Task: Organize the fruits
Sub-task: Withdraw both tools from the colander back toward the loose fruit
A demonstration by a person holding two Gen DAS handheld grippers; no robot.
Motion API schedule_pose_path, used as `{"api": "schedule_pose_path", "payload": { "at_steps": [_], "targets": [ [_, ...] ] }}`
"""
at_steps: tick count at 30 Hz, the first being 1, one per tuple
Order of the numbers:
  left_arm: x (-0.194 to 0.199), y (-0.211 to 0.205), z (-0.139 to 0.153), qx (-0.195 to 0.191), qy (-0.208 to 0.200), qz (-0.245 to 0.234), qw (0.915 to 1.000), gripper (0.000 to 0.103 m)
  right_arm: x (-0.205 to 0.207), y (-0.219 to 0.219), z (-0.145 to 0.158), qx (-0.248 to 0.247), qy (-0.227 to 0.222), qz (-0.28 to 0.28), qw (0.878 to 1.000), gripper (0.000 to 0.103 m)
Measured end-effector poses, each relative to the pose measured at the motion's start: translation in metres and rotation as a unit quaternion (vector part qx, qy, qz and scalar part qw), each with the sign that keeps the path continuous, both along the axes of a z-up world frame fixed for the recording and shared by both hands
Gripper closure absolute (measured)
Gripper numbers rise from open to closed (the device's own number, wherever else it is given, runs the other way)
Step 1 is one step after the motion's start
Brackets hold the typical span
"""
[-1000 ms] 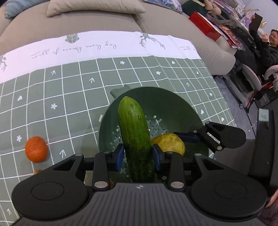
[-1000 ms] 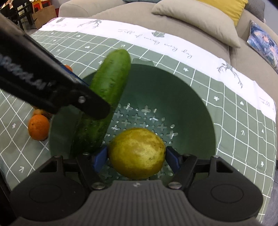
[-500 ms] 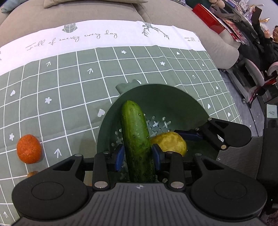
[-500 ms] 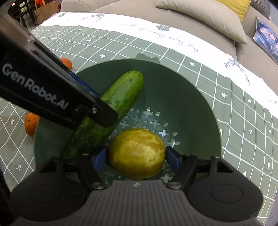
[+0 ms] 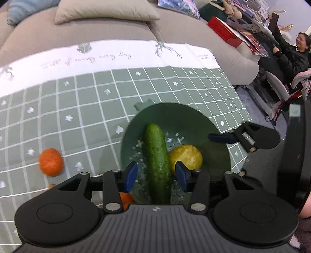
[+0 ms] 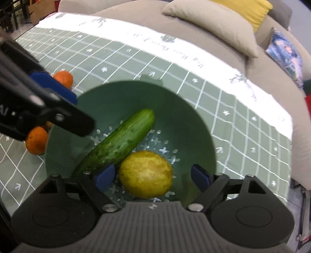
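A green cucumber (image 5: 156, 161) and a yellow lemon (image 5: 185, 156) lie side by side inside the green colander bowl (image 5: 175, 114). My left gripper (image 5: 156, 176) is open, its blue pads standing apart on either side of the cucumber. My right gripper (image 6: 152, 176) is open above the lemon (image 6: 145, 174), pads clear of it, with the cucumber (image 6: 118, 144) at its left. The bowl wall (image 6: 120, 97) fills the right wrist view. The left gripper's fingers (image 6: 52, 105) cross the left of that view.
Oranges lie on the green checked cloth left of the bowl: one in the left wrist view (image 5: 51, 161), another under my left gripper (image 5: 125, 200), two in the right wrist view (image 6: 63, 78) (image 6: 36, 140). A sofa with cushions (image 5: 105, 11) stands behind. A seated person (image 5: 291, 56) is far right.
Both grippers have opened and let go: the cucumber and the lemon now rest in the bowl. Both grippers have drawn back a little.
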State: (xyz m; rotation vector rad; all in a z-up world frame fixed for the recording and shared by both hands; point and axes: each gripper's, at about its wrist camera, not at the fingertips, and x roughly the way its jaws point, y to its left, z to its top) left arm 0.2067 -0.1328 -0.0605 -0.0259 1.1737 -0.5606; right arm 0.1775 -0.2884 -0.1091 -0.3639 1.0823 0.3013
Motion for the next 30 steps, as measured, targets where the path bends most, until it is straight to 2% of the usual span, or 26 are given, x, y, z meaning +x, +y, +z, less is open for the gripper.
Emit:
{"api": "schedule_pose_path", "payload": {
  "at_steps": [3, 7, 10, 16, 21, 25, 30],
  "targets": [
    [-0.010, 0.012, 0.013, 0.014, -0.027, 0.000, 0.9995, 0.050, -0.009, 0.004, 0.015, 0.004, -0.014, -0.017, 1.000, 0.021],
    [-0.024, 0.031, 0.029, 0.017, -0.063, 0.002, 0.9979, 0.050, -0.025, 0.010, 0.034, 0.032, -0.031, -0.042, 0.998, 0.021],
    [-0.035, 0.047, 0.039, 0.024, -0.089, 0.008, 0.9957, 0.050, -0.037, 0.019, 0.047, 0.068, -0.044, -0.069, 0.994, 0.021],
    [-0.058, 0.079, 0.047, 0.029, -0.124, 0.024, 0.9916, 0.050, -0.056, 0.041, 0.054, 0.144, -0.057, -0.127, 0.980, 0.021],
    [-0.077, 0.101, 0.042, 0.039, -0.143, 0.032, 0.9884, 0.050, -0.076, 0.062, 0.050, 0.186, -0.062, -0.153, 0.969, 0.027],
    [-0.087, 0.113, 0.029, 0.044, -0.141, 0.044, 0.9880, 0.050, -0.089, 0.080, 0.043, 0.200, -0.061, -0.157, 0.965, 0.032],
    [-0.095, 0.123, 0.014, 0.061, -0.139, 0.045, 0.9874, 0.050, -0.100, 0.097, 0.031, 0.205, -0.052, -0.155, 0.965, 0.043]
  ]
}}
